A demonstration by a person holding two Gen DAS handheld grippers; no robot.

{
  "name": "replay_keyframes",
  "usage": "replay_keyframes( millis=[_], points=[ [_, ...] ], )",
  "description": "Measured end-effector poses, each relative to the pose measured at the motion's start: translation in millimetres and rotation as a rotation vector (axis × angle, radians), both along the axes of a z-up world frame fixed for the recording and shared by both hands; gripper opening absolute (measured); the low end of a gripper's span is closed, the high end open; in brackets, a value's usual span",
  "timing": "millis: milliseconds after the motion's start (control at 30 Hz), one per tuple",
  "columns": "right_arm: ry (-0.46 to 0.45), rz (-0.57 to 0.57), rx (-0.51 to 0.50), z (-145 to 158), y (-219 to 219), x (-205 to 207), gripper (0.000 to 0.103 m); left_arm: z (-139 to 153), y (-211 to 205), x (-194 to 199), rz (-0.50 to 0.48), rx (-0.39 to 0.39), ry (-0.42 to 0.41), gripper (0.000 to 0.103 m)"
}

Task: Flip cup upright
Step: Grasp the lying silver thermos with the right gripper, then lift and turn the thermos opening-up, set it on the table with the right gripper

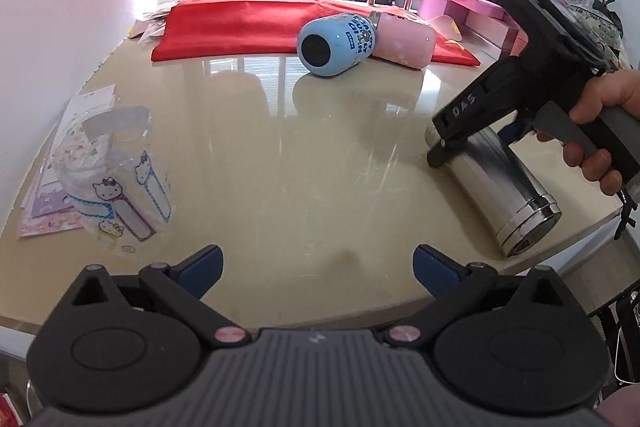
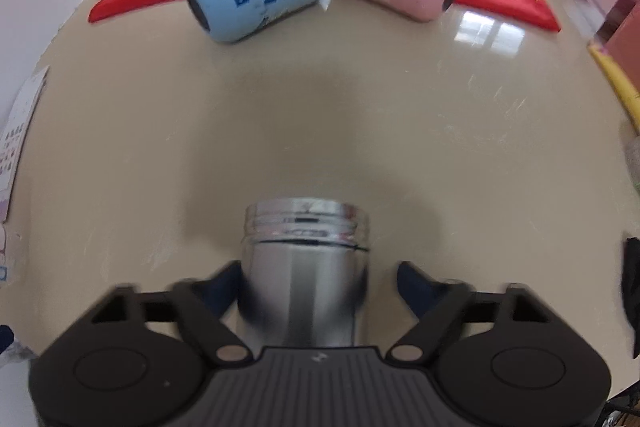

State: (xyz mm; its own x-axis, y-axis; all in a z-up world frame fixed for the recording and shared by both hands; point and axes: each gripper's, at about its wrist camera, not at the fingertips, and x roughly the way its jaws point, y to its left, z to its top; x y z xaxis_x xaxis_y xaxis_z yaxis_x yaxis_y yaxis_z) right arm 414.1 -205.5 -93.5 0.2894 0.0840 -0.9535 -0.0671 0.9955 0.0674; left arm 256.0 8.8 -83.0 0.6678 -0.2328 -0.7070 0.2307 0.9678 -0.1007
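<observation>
A steel cup (image 1: 500, 183) lies on its side on the beige table near the right edge, its base toward my left camera. It also shows in the right wrist view (image 2: 304, 275), between the fingers. My right gripper (image 2: 316, 283) straddles the cup; the left finger (image 2: 224, 283) touches it, the right finger (image 2: 416, 287) stands a little apart, jaws open. In the left wrist view the right gripper (image 1: 444, 143) sits over the cup's far end. My left gripper (image 1: 318, 267) is open and empty near the table's front edge.
A blue cup (image 1: 336, 43) and a pink cup (image 1: 404, 41) lie on their sides at the back by a red cloth (image 1: 240, 27). A clear Hello Kitty bag (image 1: 116, 183) and papers lie at the left. The table edge (image 1: 592, 223) runs close past the steel cup.
</observation>
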Motion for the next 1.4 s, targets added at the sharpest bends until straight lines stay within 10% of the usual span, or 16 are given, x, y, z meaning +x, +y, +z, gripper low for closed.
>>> replay_keyframes(
  millis=[167, 600, 900, 1400],
  points=[
    [-0.064, 0.020, 0.051, 2.6, -7.7, -13.4, 0.061, 1.5, 1.4, -5.4, 0.008, -0.004, -0.004, 0.103],
    [-0.636, 0.057, 0.176, 50.1, -40.5, -119.5, 0.061, 7.0, -9.1, -18.6, 0.011, 0.012, -0.015, 0.103],
    [-1.035, 0.177, -0.003, 52.2, -17.8, -145.9, 0.061, 14.1, -17.1, -23.1, 0.043, 0.009, -0.042, 0.103],
    [-1.096, 0.115, 0.069, -1.6, -36.7, -108.6, 0.061, 13.7, -30.4, -16.3, 0.064, 0.047, -0.042, 0.103]
  ],
)
